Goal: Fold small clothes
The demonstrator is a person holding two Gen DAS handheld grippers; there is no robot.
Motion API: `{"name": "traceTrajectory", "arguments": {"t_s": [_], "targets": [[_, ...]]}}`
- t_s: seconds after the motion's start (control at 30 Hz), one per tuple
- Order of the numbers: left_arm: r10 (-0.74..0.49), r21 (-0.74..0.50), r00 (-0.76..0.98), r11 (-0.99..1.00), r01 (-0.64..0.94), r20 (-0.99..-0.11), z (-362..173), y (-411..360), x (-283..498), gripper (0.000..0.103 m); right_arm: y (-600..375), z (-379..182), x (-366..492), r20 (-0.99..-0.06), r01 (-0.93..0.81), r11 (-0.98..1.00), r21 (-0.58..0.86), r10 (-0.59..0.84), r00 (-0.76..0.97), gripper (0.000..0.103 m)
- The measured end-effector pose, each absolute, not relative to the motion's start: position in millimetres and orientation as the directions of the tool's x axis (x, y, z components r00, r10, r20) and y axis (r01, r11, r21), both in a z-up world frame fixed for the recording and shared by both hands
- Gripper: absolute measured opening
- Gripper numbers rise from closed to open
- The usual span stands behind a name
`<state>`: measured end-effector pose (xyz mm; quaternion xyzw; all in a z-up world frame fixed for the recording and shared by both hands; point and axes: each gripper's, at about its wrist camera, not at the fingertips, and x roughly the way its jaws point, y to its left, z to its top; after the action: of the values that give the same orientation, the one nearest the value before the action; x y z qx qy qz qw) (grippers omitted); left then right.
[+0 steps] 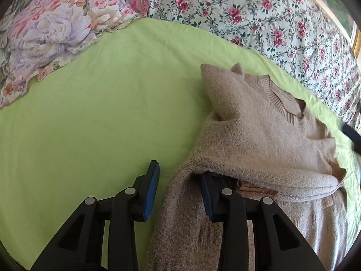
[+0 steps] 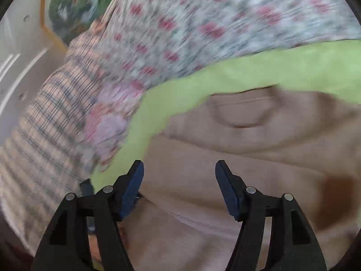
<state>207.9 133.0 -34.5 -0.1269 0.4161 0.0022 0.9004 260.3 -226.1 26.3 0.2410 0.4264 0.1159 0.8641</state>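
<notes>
Left gripper (image 1: pixel 178 180): jaws spread wide, a sweater edge lying between them, right finger tucked under a fold, nothing pinched | right gripper (image 2: pixel 179 180): jaws wide apart, empty, above the sweater, view blurred | beige sweater (image 1: pixel 259 122): partly folded, collar up, on green sheet (image 1: pixel 101 103) | floral pillow (image 1: pixel 49 33) far left, floral bedspread (image 1: pixel 270 18) behind.

Sweater (image 1: pixel 259 135) folds hide the left gripper's (image 1: pixel 180 187) right fingertip; the right wrist view is motion-blurred.
</notes>
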Motion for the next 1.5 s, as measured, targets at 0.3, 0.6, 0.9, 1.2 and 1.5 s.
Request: {"name": "traceTrajectory", "arguments": {"t_s": [0.3, 0.6, 0.9, 1.2, 1.5], "targets": [[-0.175, -0.343, 0.682, 0.932, -0.118, -0.710, -40, 150, 202, 0.037, -152, -54, 421, -0.832, -0.202, 0.847, 0.493, 0.526, 0.177, 0.068], [-0.218, -0.410, 0.713, 0.906, -0.107, -0.667, -44, 158, 200, 0.037, -135, -83, 457, -0.492, -0.201, 0.498, 0.843, 0.867, 0.084, 0.076], [-0.272, -0.467, 0.701, 0.879, -0.098, -0.659, -45, 167, 200, 0.037, -175, -75, 458, -0.527, -0.020, 0.606, 0.795, 0.707, 0.472, 0.069], [-0.353, -0.480, 0.665, 0.877, -0.009, -0.658, -11, 172, 181, 0.043, -264, 5, 306, -0.656, 0.078, 0.817, 0.572, 0.398, 0.641, 0.069], [-0.173, -0.186, 0.657, 0.981, 0.051, -0.734, 5, 123, 236, 0.043, -329, 4, 132, -0.791, 0.397, 0.881, 0.258, -0.043, 0.610, 0.049]]}}
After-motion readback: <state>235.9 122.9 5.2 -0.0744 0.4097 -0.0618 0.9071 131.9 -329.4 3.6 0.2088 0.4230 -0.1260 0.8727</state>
